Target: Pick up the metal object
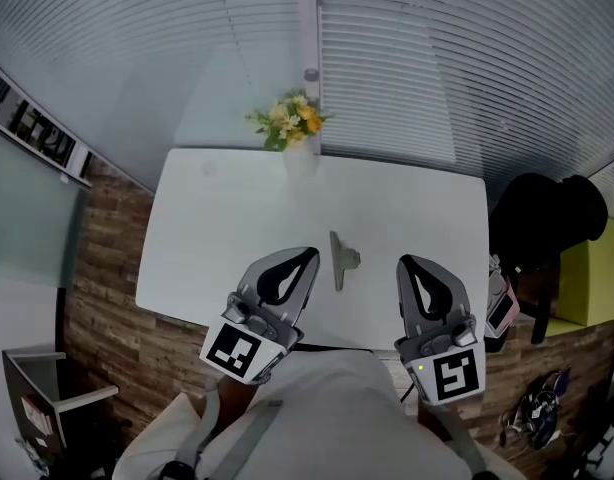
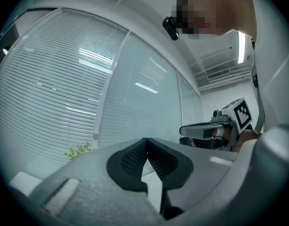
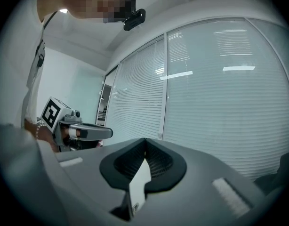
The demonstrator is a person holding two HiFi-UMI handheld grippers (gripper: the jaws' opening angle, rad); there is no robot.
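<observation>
Surroundings: a white surface (image 1: 217,218) with rounded corners stands on a wood-plank floor (image 1: 107,278). Pale slatted blinds (image 1: 437,68) fill the far wall.
Far edge: yellow and white flowers (image 1: 290,120) with green leaves stand at the middle of the far edge, well apart from everything else on the surface.
Right of the surface: a bulky black shape (image 1: 547,218), chair or bag I cannot tell, with a yellow-green block (image 1: 599,278) just beside it.
Left of the surface: a wall shelf (image 1: 37,128) on the far left, and a white open box (image 1: 47,398) on the floor, near left.
Metal object: the metal object (image 1: 342,260) is a flat, dull grey strip with a short tab sticking out to the right. It lies on the surface close to the near edge, in the gap between the two grippers and touching neither.
Left hand-held gripper: the left hand-held gripper (image 1: 309,254) has its jaws closed tip to tip, with nothing held. It has a smooth grey shell and black ribbed pads, and it sits just left of the strip.
Right hand-held gripper: the right hand-held gripper (image 1: 405,261) is closed and empty too, built the same way, and sits to the right of the strip.
Marker cubes: a white cube with a black square pattern sits at the near end of each gripper.
</observation>
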